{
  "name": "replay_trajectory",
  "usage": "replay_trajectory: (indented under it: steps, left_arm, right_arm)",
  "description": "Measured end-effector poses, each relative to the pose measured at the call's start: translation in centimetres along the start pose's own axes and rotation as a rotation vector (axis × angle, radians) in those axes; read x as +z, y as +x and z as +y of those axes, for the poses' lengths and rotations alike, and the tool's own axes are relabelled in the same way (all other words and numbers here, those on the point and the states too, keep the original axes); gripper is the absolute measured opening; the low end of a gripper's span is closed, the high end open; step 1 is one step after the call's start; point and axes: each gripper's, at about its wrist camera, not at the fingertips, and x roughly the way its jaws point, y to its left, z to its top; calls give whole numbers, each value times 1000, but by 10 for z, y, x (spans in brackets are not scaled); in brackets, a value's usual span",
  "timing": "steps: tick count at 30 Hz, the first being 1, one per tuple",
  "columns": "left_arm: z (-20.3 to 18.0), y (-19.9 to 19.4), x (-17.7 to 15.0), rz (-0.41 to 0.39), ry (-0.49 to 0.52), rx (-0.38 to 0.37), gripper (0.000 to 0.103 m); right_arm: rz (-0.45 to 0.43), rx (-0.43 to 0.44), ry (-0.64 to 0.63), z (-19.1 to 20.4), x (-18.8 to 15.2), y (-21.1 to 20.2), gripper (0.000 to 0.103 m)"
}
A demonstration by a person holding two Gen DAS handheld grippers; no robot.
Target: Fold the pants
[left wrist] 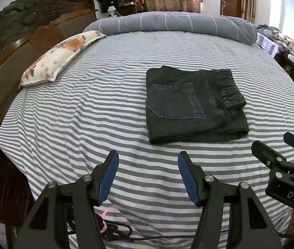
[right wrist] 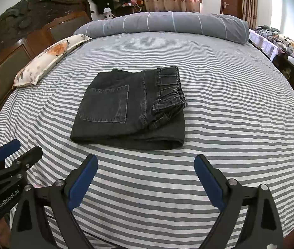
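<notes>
Fold looks done: dark grey denim pants (right wrist: 129,110) sit as a compact rectangle mid-bed on the grey-white striped sheet (right wrist: 219,95); left gripper (left wrist: 148,176) and right gripper (right wrist: 146,183) both apart, empty, clear of them.

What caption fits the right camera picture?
Folded black pants rest on the striped bed, right claw open and empty.

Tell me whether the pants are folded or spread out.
Folded. The black pants lie as a compact layered rectangle on the striped bed, back pocket up, waistband doubled over the top.
</notes>
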Motion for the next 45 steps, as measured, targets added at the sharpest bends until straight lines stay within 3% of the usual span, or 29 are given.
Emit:
replay_trajectory:
  steps: [45]
  left_arm:
    - [1,7,2,-18,18,18,60]
  right_arm:
    - [31,-28,-15,0,-7,8,93]
